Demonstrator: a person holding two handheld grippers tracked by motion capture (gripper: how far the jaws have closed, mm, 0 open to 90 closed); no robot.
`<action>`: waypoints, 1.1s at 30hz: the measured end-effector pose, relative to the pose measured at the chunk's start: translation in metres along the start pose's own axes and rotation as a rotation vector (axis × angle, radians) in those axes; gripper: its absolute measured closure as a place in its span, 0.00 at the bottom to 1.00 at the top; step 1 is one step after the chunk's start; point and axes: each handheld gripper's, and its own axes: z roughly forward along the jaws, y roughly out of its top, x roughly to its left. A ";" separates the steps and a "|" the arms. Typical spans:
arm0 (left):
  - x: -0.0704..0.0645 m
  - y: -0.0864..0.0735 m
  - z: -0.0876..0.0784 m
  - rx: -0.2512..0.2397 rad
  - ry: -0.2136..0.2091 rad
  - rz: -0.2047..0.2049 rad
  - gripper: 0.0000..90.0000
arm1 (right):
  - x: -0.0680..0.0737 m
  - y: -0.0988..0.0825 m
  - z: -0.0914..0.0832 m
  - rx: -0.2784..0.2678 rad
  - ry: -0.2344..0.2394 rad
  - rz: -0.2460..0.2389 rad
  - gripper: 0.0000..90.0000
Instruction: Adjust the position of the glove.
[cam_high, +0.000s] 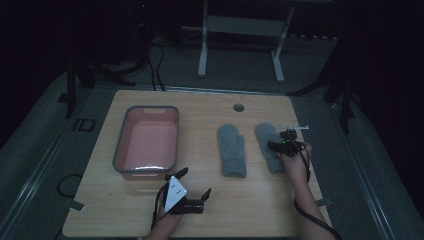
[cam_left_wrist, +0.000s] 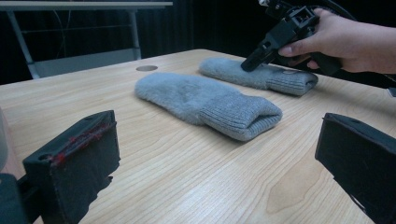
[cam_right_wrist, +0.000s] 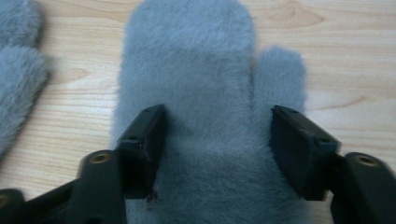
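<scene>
Two grey fuzzy mittens lie side by side on the wooden table (cam_high: 250, 200), cuffs toward me. My right gripper (cam_high: 274, 146) reaches down onto the right mitten (cam_high: 267, 134). In the right gripper view its jaws (cam_right_wrist: 217, 135) stand open, straddling the mitten's palm (cam_right_wrist: 187, 60), with the thumb (cam_right_wrist: 280, 74) beside the right jaw. From the left gripper view, the right gripper's tips (cam_left_wrist: 250, 63) touch the far mitten (cam_left_wrist: 280, 79). My left gripper (cam_high: 194, 182) rests open near the front edge, nothing between its jaws (cam_left_wrist: 215, 147). It faces the nearer, left mitten (cam_high: 231, 149) (cam_left_wrist: 205, 100).
A pink basin with a grey rim (cam_high: 120, 145) stands on the table's left half, just beyond the left gripper. A round cable hole (cam_high: 238, 107) sits near the far edge. Behind the table stands a white metal frame (cam_high: 202, 55). Cables trail on the floor.
</scene>
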 end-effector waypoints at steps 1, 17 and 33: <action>0.000 0.000 0.000 0.000 0.000 0.000 0.00 | 0.001 0.000 -0.001 -0.004 -0.006 -0.002 0.48; 0.000 0.000 0.000 0.002 0.000 -0.002 0.00 | 0.022 -0.004 -0.016 -0.075 -0.041 -0.044 0.92; 0.000 0.000 0.000 0.000 0.001 0.000 0.00 | 0.091 0.028 -0.061 -0.090 0.052 0.100 0.92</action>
